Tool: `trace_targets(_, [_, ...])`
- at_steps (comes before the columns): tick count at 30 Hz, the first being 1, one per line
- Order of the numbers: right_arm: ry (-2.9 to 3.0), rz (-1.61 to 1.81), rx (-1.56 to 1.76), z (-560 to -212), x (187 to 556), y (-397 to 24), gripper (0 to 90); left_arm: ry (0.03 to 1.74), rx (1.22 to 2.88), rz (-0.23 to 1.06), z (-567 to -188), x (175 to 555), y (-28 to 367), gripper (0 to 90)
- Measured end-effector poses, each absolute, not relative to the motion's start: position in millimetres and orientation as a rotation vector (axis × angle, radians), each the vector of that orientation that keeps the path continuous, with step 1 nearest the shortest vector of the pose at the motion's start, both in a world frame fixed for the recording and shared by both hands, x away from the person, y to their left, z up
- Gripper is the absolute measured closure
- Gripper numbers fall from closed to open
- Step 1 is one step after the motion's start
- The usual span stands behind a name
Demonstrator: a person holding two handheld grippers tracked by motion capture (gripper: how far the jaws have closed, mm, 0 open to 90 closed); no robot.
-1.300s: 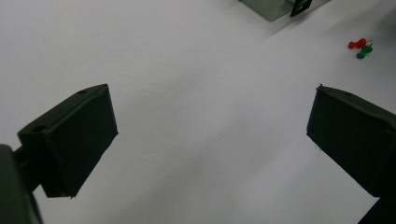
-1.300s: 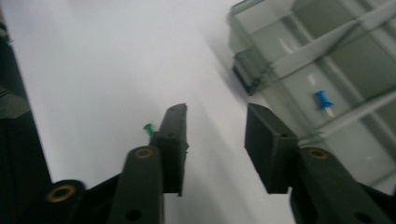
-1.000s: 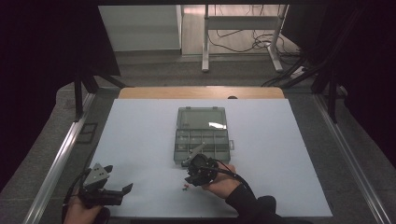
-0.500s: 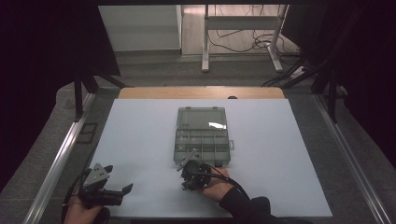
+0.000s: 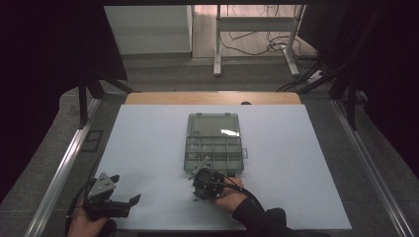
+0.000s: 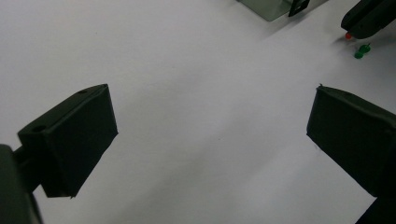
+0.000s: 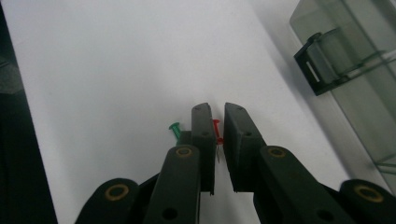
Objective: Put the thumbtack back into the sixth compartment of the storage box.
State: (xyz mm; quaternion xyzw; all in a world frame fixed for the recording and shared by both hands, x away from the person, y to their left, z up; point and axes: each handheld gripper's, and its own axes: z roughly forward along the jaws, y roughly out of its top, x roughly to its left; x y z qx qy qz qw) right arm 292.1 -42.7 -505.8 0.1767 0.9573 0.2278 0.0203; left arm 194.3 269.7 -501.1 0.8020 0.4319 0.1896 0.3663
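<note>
Jaws of the right gripper (image 7: 217,133) are standing nearly together, having just been closing, and are pinching a red pushpin (image 7: 216,125) between their pads; its head is showing in the narrow gap near the tips and its pin is running down between the pads. A green pushpin (image 7: 175,130) is lying on the desk (image 5: 148,148) just beside the outer face of the jaw on the left of the right gripper view, apart from the red one. In the high view the right gripper (image 5: 203,183) is pointing down at the desk just short of the near edge of a clear compartment box (image 5: 214,148), which is sitting with its lid raised near the middle of the desk. In the left gripper view the red pushpin (image 6: 348,35) is showing under the far gripper's tip and the green pushpin (image 6: 360,51) is lying just beside it.

Jaws of the left gripper (image 6: 210,135) are standing wide apart with bare desk between them; in the high view this gripper (image 5: 106,200) is resting near the near left corner, well apart from the pushpins.

Open room: broad white surface is lying free along the left edge, the right edge and the far edge beyond the box. The strip between the right gripper and the near edge is narrower, and the person's right hand (image 5: 230,197) is occupying part of it.
</note>
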Motion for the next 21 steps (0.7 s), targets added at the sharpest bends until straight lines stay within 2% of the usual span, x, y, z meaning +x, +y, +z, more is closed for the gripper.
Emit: trace_targets(21, [2.928, 0.806, 0.614, -486.9, 303.0, -55.0, 82.1, 1.108, 2.056, 0.474, -501.1, 194.8, 270.8, 2.0])
